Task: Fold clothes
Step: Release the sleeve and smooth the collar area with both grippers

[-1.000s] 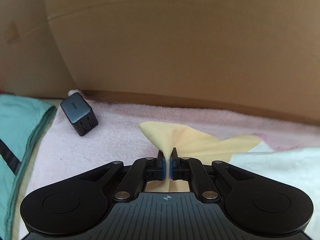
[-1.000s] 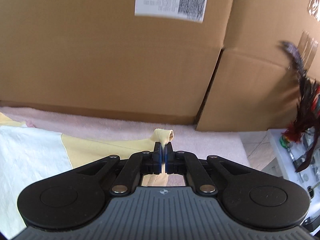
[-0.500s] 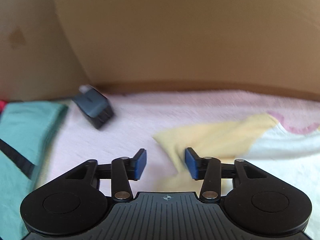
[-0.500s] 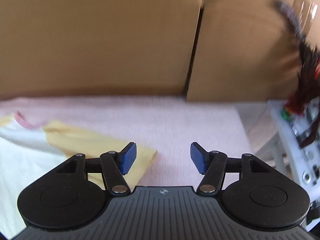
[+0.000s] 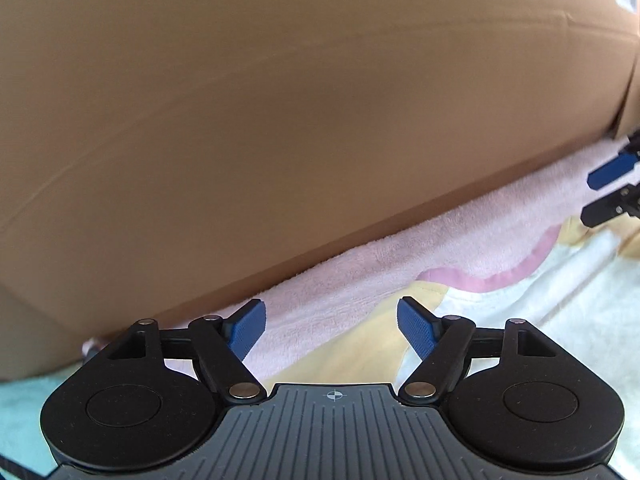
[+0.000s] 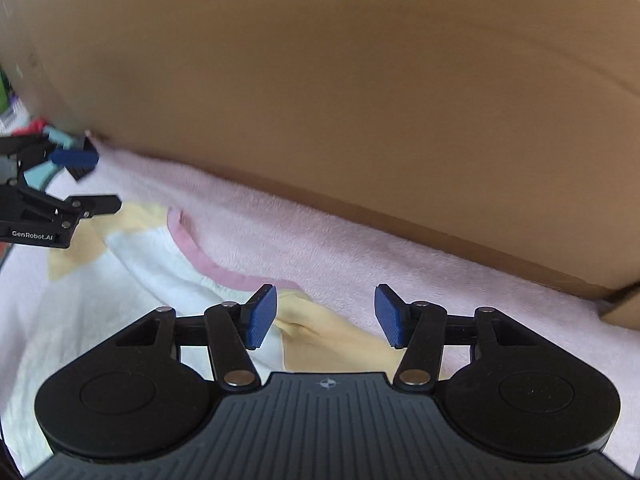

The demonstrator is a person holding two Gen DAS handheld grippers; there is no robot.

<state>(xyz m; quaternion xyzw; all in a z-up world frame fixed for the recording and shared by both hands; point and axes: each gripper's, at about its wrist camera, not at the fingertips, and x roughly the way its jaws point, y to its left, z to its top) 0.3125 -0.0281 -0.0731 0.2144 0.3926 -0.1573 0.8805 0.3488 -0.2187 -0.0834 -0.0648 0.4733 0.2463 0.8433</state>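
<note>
Left claw (image 5: 331, 330) spread wide, gripping nothing, above yellow sleeve of white-and-yellow T-shirt with pink collar (image 5: 520, 300); right claw (image 6: 325, 317) likewise spread over the other sleeve. T-shirt lying flat on fluffy pink blanket (image 6: 360, 248), brown cardboard box (image 6: 320, 80) behind. "GenRobot.AI" printed on left claw's side.

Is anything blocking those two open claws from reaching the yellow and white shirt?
Nothing visible. The left gripper and right gripper both hang open over the shirt, which lies on the pink towel.
</note>
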